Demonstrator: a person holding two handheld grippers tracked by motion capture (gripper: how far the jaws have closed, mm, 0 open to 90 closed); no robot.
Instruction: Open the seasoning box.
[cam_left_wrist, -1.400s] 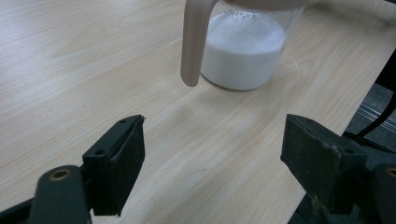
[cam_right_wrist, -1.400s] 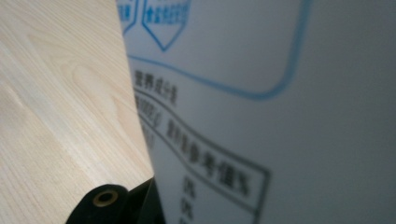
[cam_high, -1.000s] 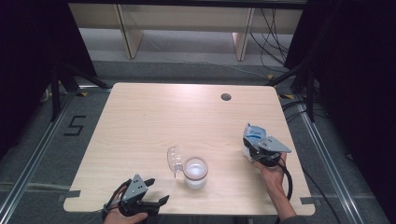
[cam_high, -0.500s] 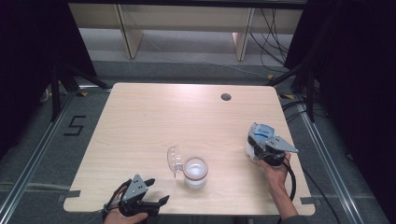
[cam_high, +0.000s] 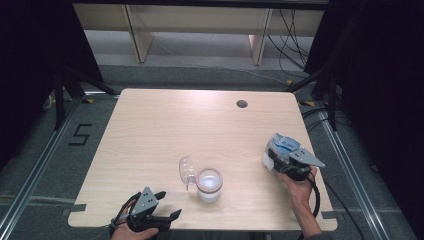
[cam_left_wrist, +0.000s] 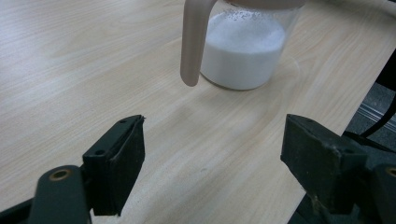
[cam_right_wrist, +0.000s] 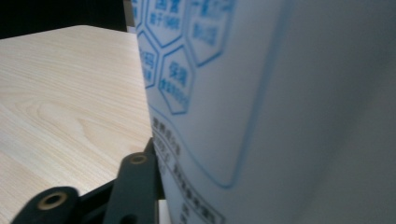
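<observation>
Apparently the step in hand is setting down the bag (cam_high: 281, 145) at the right edge of the table (cam_high: 165, 125), after what looks like a pour into the jar (cam_high: 209, 184). The jar stands near the front edge, part full of white powder, with its clear lid (cam_high: 186, 170) flipped open to the left.

Right gripper (cam_high: 285, 162): jaws have just been opening, now about half wide. The bag is between them; in the right gripper view the bag (cam_right_wrist: 280, 93) sits right against the one jaw that shows, and whether the pads press it cannot be told. It reads as a release in progress.

Left gripper (cam_high: 162, 215): jaws wide, nothing between them, resting at the front left edge. Its own view looks at the jar (cam_left_wrist: 243, 51) a little ahead and apart.

Next move probably calls for backing the right gripper off without tipping the bag, then shutting the lid; the left gripper is the nearer one.
</observation>
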